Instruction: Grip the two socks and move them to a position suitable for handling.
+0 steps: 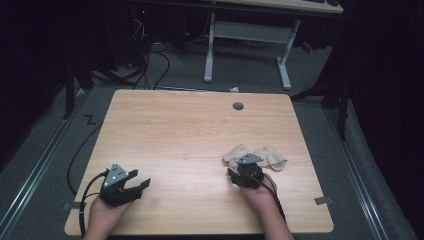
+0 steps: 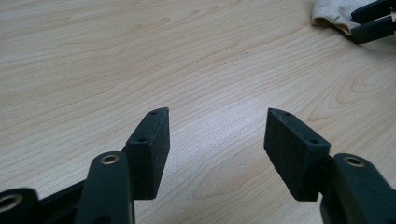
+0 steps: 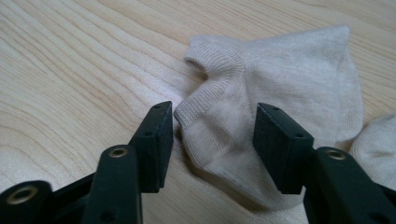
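Room: dim, with a pale wooden tabletop lit for work.
High view: beige ribbed cotton socks lay right, at the right hand-held gripper.
Left gripper view: left hand-held gripper spread, idle over bare wood.
Right gripper view: jaws spread astride the sock cuff, likely readying a pinch.

My right gripper is covering the near part of the beige socks; a second sock is running off my right gripper view's edge.
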`<state>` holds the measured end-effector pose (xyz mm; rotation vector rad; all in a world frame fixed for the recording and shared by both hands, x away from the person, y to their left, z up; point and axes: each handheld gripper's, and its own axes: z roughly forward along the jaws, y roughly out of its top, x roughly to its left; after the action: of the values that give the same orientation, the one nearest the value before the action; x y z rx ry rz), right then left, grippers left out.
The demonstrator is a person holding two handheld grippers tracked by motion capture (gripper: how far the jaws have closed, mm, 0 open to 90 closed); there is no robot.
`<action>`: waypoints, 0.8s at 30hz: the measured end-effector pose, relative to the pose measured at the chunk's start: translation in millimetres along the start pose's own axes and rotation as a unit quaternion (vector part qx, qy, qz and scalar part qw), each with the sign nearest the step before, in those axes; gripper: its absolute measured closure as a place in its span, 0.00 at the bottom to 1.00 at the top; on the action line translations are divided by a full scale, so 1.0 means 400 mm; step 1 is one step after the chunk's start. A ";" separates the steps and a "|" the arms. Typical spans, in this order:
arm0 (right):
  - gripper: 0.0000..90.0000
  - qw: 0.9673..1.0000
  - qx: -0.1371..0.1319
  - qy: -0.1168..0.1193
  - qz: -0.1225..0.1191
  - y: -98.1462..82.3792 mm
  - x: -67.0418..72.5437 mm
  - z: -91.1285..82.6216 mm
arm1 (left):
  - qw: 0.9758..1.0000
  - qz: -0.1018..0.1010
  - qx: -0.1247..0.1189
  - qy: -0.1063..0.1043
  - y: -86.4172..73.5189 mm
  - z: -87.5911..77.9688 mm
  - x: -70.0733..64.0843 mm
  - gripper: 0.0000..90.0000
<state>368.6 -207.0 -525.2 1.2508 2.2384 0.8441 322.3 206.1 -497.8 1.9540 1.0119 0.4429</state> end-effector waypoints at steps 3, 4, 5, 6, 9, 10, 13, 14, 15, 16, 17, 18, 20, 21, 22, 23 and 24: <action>0.60 1.000 -0.003 0.005 0.006 -0.002 -0.005 0.000 | 1.000 0.002 0.003 0.001 0.000 0.001 0.001 0.46; 0.62 1.000 -0.004 0.005 0.006 -0.003 -0.006 0.000 | 1.000 0.002 0.002 0.001 -0.001 0.001 0.001 0.46; 0.64 1.000 -0.004 0.004 0.007 -0.003 -0.007 0.001 | 1.000 0.003 0.002 0.002 -0.001 0.001 0.001 0.46; 0.66 1.000 -0.004 0.004 0.008 -0.003 -0.008 0.000 | 1.000 0.003 0.001 0.003 0.000 0.000 0.001 0.46; 0.76 1.000 -0.004 -0.004 0.003 -0.003 -0.007 -0.001 | 1.000 0.003 0.000 0.004 0.000 0.000 0.000 0.46; 0.79 1.000 -0.003 -0.006 0.003 -0.002 -0.006 -0.001 | 1.000 0.004 0.001 0.004 0.000 0.001 0.000 0.46; 0.88 1.000 -0.002 -0.017 -0.007 -0.002 -0.002 -0.001 | 1.000 0.003 0.002 0.004 -0.001 0.003 -0.001 0.46; 0.90 1.000 -0.001 -0.019 -0.009 -0.001 -0.002 -0.002 | 1.000 0.003 0.002 0.004 0.000 0.003 -0.001 0.46; 0.91 1.000 -0.001 -0.020 -0.010 -0.001 -0.002 -0.002 | 1.000 0.004 0.003 0.004 0.000 0.003 -0.001 0.46; 0.92 1.000 -0.001 -0.021 -0.011 0.000 -0.002 -0.004 | 1.000 0.004 0.002 0.004 0.000 0.003 -0.002 0.46; 0.92 1.000 0.000 -0.023 -0.014 0.001 -0.001 -0.006 | 1.000 0.005 0.002 0.004 0.000 0.003 -0.002 0.46; 0.92 1.000 -0.002 -0.026 -0.015 0.002 0.000 -0.010 | 1.000 0.005 0.002 0.004 0.000 0.002 -0.002 0.46; 0.93 0.999 -0.011 -0.029 -0.018 0.006 0.003 -0.020 | 1.000 0.004 0.002 0.004 0.000 0.002 -0.001 0.46; 0.92 0.999 -0.016 -0.031 -0.019 0.008 0.005 -0.026 | 1.000 0.005 0.002 0.004 0.000 0.002 -0.001 0.46; 0.93 0.999 -0.018 -0.032 -0.021 0.009 0.007 -0.030 | 1.000 0.005 0.002 0.004 0.000 0.002 -0.001 0.46; 0.93 0.999 -0.022 -0.033 -0.023 0.010 0.008 -0.035 | 1.000 0.005 0.001 0.004 0.000 0.002 -0.001 0.46; 0.92 0.999 -0.025 -0.033 -0.024 0.010 0.009 -0.038 | 1.000 0.006 0.001 0.004 0.000 0.002 -0.001 0.46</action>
<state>359.8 -206.8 -511.7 1.1815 2.1731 0.8225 322.7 205.1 -498.2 1.9626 1.0071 0.4559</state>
